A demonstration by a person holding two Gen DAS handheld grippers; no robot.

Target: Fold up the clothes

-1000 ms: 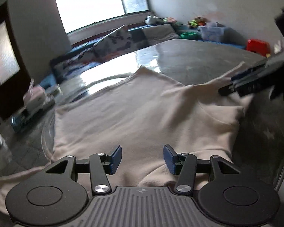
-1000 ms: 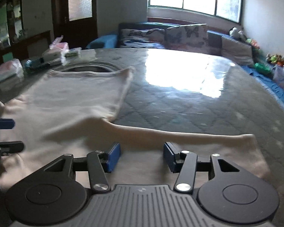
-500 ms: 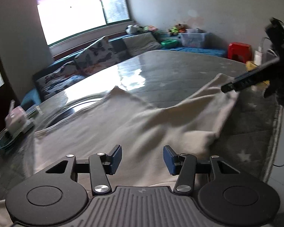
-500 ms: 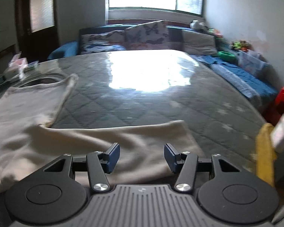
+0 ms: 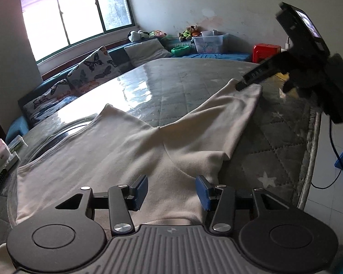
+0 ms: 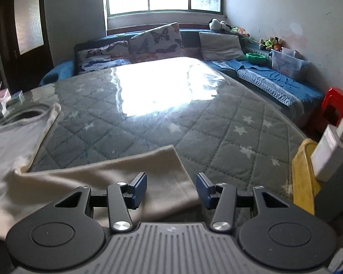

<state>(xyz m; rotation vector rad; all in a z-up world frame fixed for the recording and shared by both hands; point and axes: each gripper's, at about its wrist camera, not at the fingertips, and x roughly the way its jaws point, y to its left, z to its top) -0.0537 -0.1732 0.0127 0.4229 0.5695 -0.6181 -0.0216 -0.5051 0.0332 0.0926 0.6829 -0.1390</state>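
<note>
A cream garment lies ahead of the blue-padded fingers of the black left gripper, on a grey-green quilted tabletop stitched in diamonds with white stars. Far beyond the fingers sit butterfly-print cushions, a plain grey pillow, a red stool and a green bowl.

my left gripper hangs over the cream shirt with its jaws apart, nothing between them. shirt's spread on the quilted mattress. my right gripper is at the sleeve end; can't tell if it's pinching.
</note>
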